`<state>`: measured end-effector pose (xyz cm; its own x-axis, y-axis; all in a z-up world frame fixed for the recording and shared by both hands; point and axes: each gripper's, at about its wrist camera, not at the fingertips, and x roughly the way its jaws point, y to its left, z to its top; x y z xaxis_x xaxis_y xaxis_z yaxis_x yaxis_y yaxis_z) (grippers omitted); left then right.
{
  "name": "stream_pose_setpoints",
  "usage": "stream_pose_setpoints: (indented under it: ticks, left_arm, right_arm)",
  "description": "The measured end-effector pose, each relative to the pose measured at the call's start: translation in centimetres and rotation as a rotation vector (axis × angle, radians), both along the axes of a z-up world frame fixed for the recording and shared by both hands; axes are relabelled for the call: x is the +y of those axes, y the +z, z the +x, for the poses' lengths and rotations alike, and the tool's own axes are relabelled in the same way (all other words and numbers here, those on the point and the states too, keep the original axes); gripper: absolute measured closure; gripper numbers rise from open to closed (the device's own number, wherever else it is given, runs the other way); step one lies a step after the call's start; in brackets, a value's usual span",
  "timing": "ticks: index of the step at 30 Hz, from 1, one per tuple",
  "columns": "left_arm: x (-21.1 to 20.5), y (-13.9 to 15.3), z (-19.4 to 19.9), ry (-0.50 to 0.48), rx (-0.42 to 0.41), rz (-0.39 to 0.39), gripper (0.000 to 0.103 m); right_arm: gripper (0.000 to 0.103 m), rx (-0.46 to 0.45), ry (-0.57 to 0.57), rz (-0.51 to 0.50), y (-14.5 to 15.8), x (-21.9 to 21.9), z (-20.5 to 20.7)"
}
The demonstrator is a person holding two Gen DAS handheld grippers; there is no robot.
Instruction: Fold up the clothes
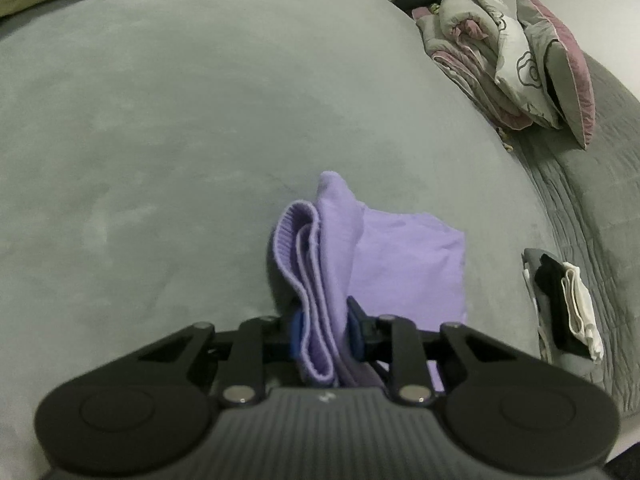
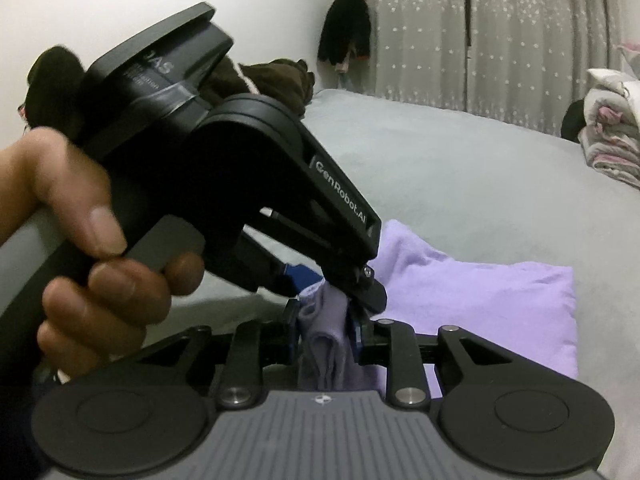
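Both grippers are closed on the same lilac garment (image 1: 404, 264). Between the blue pads (image 1: 295, 334) of the left gripper (image 1: 325, 332) a bunched fold with a ribbed edge is pinched, and this fold stands up from the jaws. Beyond and to the right of that gripper, the rest of the garment is spread flat on the grey bed (image 1: 180, 120).

In the right wrist view, the right gripper (image 2: 326, 340) is seen clamped on a gathered wad of the lilac cloth (image 2: 480, 304), with the fabric pressed between its fingers. Just above and ahead of it, the left gripper (image 2: 336, 284) is angled down onto the same bunch, so that the two sets of jaws are almost touching. A hand (image 2: 96, 248) is wrapped around the left gripper's handle, at the left of the right gripper.

Farther off, to the right of the left gripper, folded black and white items (image 1: 568, 308) are laid on a quilted grey cover (image 1: 600, 200), and a stack of folded bedding (image 1: 512, 64) with pink trim is piled well beyond them. Dark clothes (image 2: 280, 84) are heaped at the far side of the bed, and a star-patterned curtain (image 2: 500, 32) is hung behind.
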<state>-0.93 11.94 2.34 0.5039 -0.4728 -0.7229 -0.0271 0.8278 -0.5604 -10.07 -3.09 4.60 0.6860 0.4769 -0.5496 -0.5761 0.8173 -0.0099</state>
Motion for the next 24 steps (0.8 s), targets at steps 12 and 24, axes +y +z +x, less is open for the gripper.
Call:
stream_pose_setpoints:
  ticks: [12,24]
  left_arm:
    - [0.5,0.3,-0.3,0.020,-0.011,-0.002,0.082]
    - [-0.3,0.0,-0.6,0.029,-0.048,0.053,0.082]
  right_arm:
    - [0.034,0.215,-0.262,0.228,2.9,-14.1,3.5]
    - [0.034,0.401,-0.349,0.539,-2.9,-18.8,6.2]
